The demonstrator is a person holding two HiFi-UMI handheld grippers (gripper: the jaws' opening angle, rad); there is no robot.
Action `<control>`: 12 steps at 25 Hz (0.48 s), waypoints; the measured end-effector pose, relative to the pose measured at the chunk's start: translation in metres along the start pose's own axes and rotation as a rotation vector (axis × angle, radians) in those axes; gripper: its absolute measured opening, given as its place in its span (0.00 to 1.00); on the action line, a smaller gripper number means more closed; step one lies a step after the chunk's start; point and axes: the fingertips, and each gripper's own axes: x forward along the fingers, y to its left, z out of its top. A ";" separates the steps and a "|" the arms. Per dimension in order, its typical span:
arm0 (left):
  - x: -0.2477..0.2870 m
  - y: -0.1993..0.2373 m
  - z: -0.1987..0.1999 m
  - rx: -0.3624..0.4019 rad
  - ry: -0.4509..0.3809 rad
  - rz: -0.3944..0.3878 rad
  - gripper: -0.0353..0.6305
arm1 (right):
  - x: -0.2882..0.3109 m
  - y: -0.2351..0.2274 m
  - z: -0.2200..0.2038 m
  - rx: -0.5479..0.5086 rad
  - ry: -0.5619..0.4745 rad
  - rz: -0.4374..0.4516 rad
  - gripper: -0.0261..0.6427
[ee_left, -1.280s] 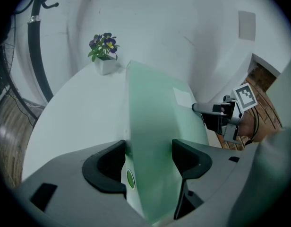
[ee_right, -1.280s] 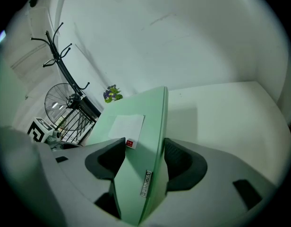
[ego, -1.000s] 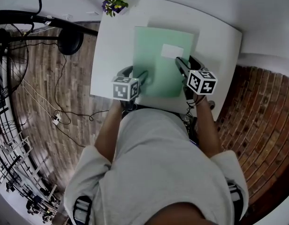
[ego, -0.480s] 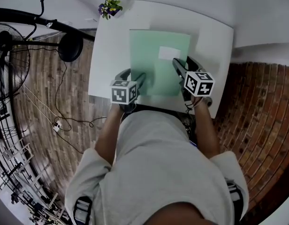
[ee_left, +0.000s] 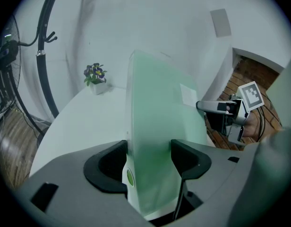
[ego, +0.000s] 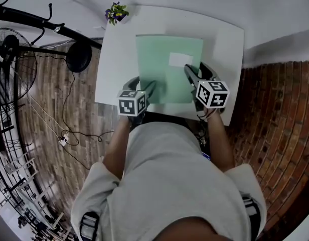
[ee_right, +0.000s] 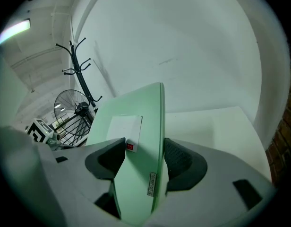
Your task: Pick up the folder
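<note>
Over the last second the folder (ego: 164, 67) and the table (ego: 119, 59) under it have drifted slightly left in the head view, while our two tongs have hardly shifted on the sheet. The left tongs (ee_left: 148, 155) are pinching the folder's near-left edge, and the right tongs (ee_right: 143, 157) are clamped on its right edge, just short of the white label (ego: 180, 59). So we judge the grasp done. The lift is what remains, and we cannot tell whether the folder has cleared the table yet. Ahead of the tips the tabletop is bare as far as the small plant (ego: 116, 12) at the far-left corner. The table edges lie just outside each of our tongs, and the fan (ego: 9, 59) stands well off to the left, so straight up looks free.
</note>
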 end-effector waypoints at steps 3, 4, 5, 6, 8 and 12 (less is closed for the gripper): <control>-0.003 -0.007 0.004 0.016 -0.010 -0.002 0.52 | -0.011 0.000 0.005 -0.004 -0.021 -0.011 0.42; -0.004 -0.009 0.006 0.021 -0.013 -0.005 0.52 | -0.014 -0.001 0.006 -0.004 -0.027 -0.016 0.42; -0.004 -0.011 0.008 0.025 -0.015 -0.008 0.52 | -0.017 -0.001 0.008 -0.003 -0.033 -0.022 0.42; -0.005 -0.013 0.009 0.029 -0.017 -0.013 0.52 | -0.020 -0.002 0.009 -0.001 -0.038 -0.028 0.42; -0.004 -0.016 0.012 0.033 -0.021 -0.023 0.52 | -0.024 -0.003 0.012 0.001 -0.046 -0.039 0.42; -0.002 -0.019 0.018 0.041 -0.028 -0.048 0.52 | -0.030 -0.005 0.017 -0.004 -0.063 -0.067 0.42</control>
